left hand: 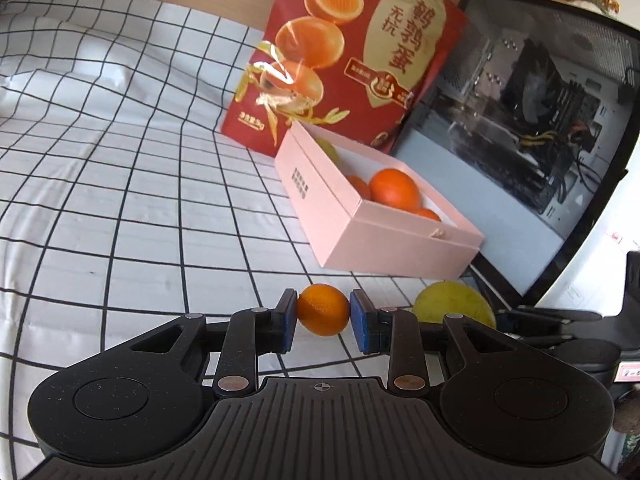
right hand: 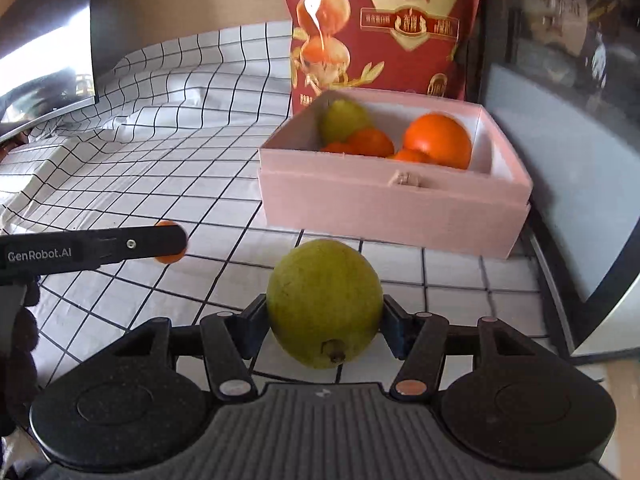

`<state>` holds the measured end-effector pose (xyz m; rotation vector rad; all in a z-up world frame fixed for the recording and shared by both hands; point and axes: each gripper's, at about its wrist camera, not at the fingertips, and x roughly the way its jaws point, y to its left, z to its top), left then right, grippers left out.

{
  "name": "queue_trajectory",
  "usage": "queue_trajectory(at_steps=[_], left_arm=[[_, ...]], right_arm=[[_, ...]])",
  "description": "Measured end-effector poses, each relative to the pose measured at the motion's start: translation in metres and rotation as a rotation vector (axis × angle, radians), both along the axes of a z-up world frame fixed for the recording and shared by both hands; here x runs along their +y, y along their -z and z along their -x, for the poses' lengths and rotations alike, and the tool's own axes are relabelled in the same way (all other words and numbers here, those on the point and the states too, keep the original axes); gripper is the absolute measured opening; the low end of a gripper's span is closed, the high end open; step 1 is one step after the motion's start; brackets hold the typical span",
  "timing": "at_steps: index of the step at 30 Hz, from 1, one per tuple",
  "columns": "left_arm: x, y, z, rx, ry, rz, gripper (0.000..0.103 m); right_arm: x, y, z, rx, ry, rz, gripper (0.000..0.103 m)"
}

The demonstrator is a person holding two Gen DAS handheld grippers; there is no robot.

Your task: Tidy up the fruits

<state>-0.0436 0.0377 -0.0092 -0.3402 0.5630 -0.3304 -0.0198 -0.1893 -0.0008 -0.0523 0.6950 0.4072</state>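
Observation:
My left gripper (left hand: 323, 312) is shut on a small orange (left hand: 322, 309) just above the checked cloth. My right gripper (right hand: 324, 316) is shut on a green pear (right hand: 324, 300), stem end toward the camera. The pear also shows in the left wrist view (left hand: 452, 304), to the right of the orange. A pink open box (left hand: 340, 216) stands ahead, also in the right wrist view (right hand: 384, 204), and holds several oranges (right hand: 438, 140) and a green pear (right hand: 342, 118). The left gripper's finger (right hand: 132, 245) and its orange (right hand: 170, 258) show at the left of the right wrist view.
A red egg bag (left hand: 344, 48) stands upright behind the box. A computer case with a glass side (left hand: 520, 128) stands right of the box. The white cloth with a black grid (left hand: 120, 160) covers the surface to the left. A screen (right hand: 44, 68) is at far left.

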Motion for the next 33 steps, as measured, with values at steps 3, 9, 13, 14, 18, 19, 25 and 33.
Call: queue_trajectory(at_steps=[3,9,13,14,18,19,25,33], left_arm=[[0.001,0.0,0.0,-0.001,-0.002,0.003,0.033],[0.003,0.001,0.0,0.004,0.003,0.015,0.033],[0.005,0.003,-0.001,0.016,-0.004,0.023,0.033],[0.005,0.003,-0.001,0.017,-0.004,0.022,0.033],[0.004,0.003,-0.001,0.019,-0.008,0.021,0.033],[0.004,0.003,-0.001,0.019,-0.01,0.021,0.033],[0.005,0.002,0.001,0.004,-0.022,0.021,0.033],[0.011,-0.026,0.01,-0.007,-0.017,-0.026,0.033]], right_arm=[[0.001,-0.004,0.001,-0.019,0.008,-0.013,0.063],[0.001,0.001,-0.002,-0.012,0.091,-0.02,0.08],[-0.005,0.01,-0.008,0.032,0.11,-0.071,0.089],[-0.005,0.01,-0.008,0.033,0.11,-0.07,0.09],[-0.007,0.009,-0.01,0.05,0.09,-0.094,0.097],[-0.007,0.01,-0.011,0.056,0.081,-0.097,0.101],[0.001,0.009,-0.012,0.07,0.059,-0.052,0.103],[-0.007,0.001,-0.004,0.096,-0.039,-0.111,0.095]])
